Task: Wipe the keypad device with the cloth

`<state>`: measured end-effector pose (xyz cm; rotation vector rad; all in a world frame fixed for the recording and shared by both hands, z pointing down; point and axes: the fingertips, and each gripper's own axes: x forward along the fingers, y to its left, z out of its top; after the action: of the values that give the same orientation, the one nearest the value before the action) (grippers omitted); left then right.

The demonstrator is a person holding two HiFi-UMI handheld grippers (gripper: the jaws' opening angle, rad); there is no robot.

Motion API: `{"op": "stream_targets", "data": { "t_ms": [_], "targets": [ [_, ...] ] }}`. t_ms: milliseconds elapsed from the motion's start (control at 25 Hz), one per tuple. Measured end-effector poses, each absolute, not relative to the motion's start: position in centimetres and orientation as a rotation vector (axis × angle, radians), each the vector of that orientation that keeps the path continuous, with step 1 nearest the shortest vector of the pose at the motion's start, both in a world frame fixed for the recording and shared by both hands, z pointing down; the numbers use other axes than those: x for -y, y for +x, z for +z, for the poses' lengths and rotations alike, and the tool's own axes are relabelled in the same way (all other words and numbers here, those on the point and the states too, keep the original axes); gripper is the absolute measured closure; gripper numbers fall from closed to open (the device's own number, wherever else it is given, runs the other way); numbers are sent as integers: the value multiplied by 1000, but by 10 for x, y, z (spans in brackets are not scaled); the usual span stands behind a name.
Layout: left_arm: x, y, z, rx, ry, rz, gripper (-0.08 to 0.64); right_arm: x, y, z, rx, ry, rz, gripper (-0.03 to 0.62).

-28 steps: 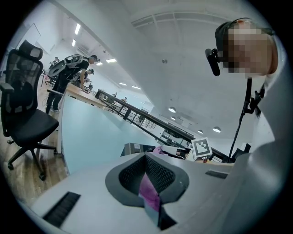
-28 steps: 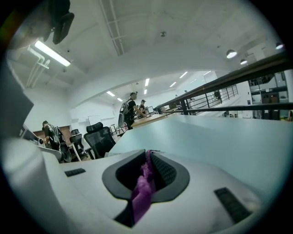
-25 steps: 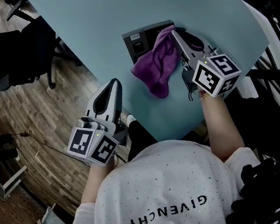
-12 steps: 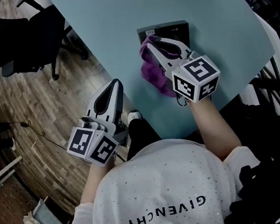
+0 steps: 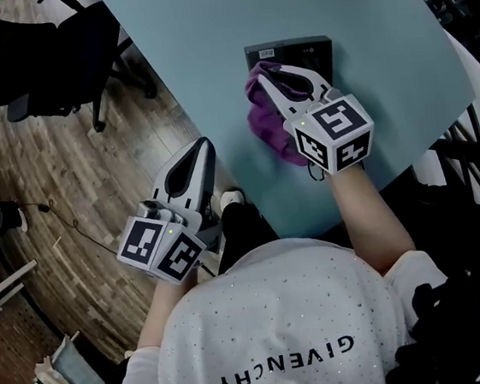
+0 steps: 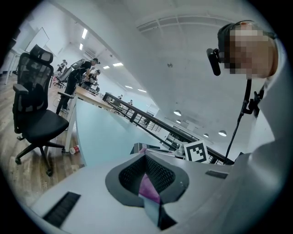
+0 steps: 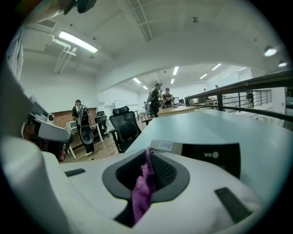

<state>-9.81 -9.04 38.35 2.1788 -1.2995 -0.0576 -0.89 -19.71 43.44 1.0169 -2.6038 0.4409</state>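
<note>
The keypad device [image 5: 291, 52] is a dark flat box lying on the pale blue table [image 5: 204, 27]. My right gripper [image 5: 264, 76] is shut on a purple cloth [image 5: 264, 119] at the device's near left corner. The cloth bunches beside and under the jaws and hangs towards me. In the right gripper view the cloth [image 7: 143, 183] is pinched between the jaws, with the device [image 7: 206, 154] just ahead. My left gripper [image 5: 203, 144] is shut with nothing in it. It hovers off the table's left edge, apart from the device, which shows small in its own view [image 6: 137, 147].
The table's left edge [image 5: 181, 116] runs diagonally past the left gripper, with wooden floor [image 5: 67, 189] below. A black office chair [image 5: 35, 55] stands at the upper left. People stand far off in the room [image 7: 81, 121]. Dark gear [image 5: 461, 316] sits at my right.
My right gripper has carried the cloth leftward across the device, from its right side to its near left corner. The left gripper has stayed where it was.
</note>
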Motion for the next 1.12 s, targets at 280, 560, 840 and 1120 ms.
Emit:
{"op": "stream_targets", "data": {
  "t_ms": [280,560,840,1120],
  "targets": [
    [93,-83,375,1285,2202,-80,558,199,17,437,2579,1064,463,561],
    [98,-61,370,1309,2219,-93,559,205,51,439,2558,1098,470,560],
    [101,-28,365,1303,2213,-96,559,208,81,441,2555,1064,463,560],
    [100,-9,362,1331,2213,-61,559,214,106,442,2565,1060,487,560]
  ]
}}
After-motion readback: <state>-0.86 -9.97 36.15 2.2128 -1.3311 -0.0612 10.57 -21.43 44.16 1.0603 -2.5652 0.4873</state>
